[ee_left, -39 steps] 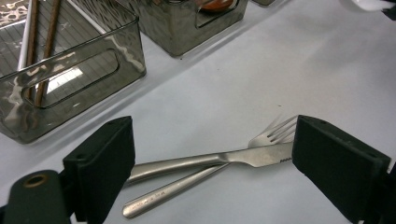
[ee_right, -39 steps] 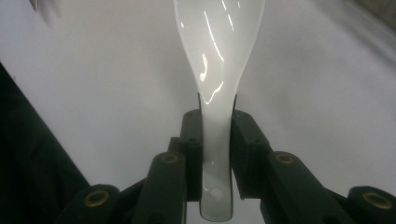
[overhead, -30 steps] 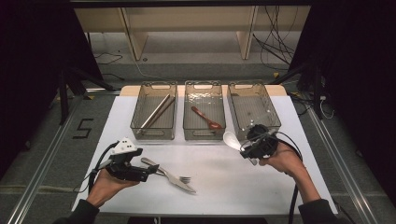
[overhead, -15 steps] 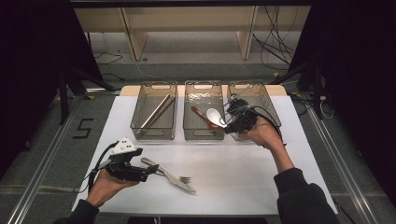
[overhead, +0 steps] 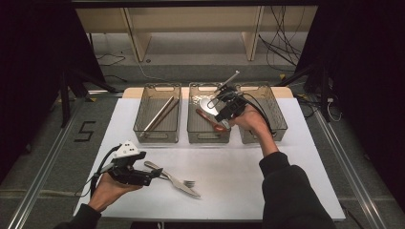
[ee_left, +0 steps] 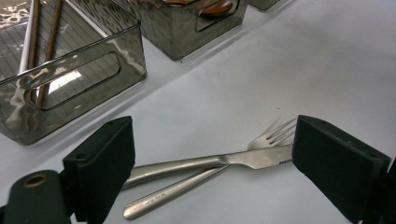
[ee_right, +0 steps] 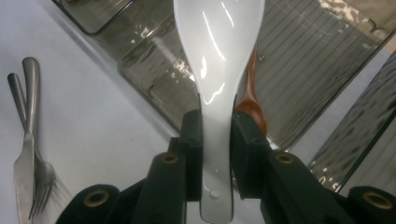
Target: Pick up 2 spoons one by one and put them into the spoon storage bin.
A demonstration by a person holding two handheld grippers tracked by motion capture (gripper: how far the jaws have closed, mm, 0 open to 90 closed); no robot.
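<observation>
A white ceramic spoon (ee_right: 218, 56) is clamped by its handle in my right gripper (ee_right: 217, 135), which is shut on it. In the high view that right gripper (overhead: 220, 106) hovers over the middle bin (overhead: 208, 138), with the spoon's bowl (overhead: 206, 102) inside the bin's outline. A brown wooden spoon (overhead: 210, 119) lies in that bin. A metal knife (ee_left: 205, 163) and fork (ee_left: 196, 179) lie crossed on the white table. My left gripper (ee_left: 210, 163) stands open, one jaw on each side of them, low over the table (overhead: 148, 177).
Three smoky transparent bins stand in a row at the table's back. The left bin (overhead: 157, 136) holds chopsticks (overhead: 160, 114). The right bin (overhead: 277, 119) sits partly behind the right hand. Cables trail from both grippers.
My right gripper has carried the white spoon from the table's right front, up and left, to above the middle bin. The left gripper, knife and fork have stayed put.
</observation>
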